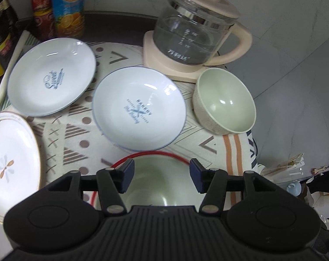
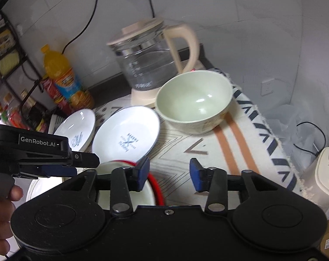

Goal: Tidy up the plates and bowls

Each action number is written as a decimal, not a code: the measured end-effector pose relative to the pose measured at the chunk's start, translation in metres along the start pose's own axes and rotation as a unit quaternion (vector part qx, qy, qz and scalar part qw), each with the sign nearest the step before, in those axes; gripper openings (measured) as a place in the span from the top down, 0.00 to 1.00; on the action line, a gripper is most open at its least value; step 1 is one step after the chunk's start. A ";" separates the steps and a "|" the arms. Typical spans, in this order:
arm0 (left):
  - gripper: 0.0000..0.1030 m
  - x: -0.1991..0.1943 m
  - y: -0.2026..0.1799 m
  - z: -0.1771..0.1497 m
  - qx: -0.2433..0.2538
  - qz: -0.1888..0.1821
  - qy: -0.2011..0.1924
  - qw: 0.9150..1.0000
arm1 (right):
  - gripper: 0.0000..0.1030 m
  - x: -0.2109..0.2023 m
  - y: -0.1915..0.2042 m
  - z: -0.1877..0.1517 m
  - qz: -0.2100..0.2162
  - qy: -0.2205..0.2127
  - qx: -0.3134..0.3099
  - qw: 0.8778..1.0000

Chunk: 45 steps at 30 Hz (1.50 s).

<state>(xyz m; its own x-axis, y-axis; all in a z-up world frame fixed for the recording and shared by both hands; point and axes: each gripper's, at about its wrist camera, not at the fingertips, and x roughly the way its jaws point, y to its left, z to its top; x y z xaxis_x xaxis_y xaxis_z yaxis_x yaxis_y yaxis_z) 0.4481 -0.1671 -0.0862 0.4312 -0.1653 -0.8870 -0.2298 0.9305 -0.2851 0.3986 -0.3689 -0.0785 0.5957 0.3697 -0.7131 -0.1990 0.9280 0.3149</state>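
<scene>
Left gripper (image 1: 162, 175): I had its jaws apart, empty, above the red-rimmed bowl (image 1: 160, 182).
Right gripper (image 2: 169, 174): apart, clamping nothing.

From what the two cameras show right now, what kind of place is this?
Most likely a home kitchen counter. A glass electric kettle stands on its base by the wall, drink bottles sit beside a black rack of jars, and plates and a green bowl lie on a patterned cloth.
</scene>
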 end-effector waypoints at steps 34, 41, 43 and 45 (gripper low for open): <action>0.47 0.110 -0.064 0.081 0.040 -0.025 0.014 0.999 | 0.42 0.087 -0.064 0.063 -0.076 0.016 0.111 0.991; 0.53 0.130 -0.069 0.084 0.044 -0.013 0.002 0.999 | 0.42 0.109 -0.072 0.068 -0.082 0.024 0.129 0.988; 0.61 0.134 -0.071 0.083 0.046 -0.010 0.000 0.999 | 0.42 0.115 -0.073 0.067 -0.086 0.031 0.132 0.987; 0.70 0.137 -0.070 0.081 0.043 -0.018 0.003 0.999 | 0.46 0.121 -0.074 0.065 -0.090 0.043 0.130 0.986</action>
<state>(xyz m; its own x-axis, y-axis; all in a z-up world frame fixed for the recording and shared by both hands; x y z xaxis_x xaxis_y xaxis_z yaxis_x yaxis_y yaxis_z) 0.5943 -0.2285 -0.1584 0.4318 -0.2006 -0.8794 -0.1390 0.9485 -0.2846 0.5360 -0.3958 -0.1472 0.5319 0.2133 -0.8195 0.1175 0.9398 0.3209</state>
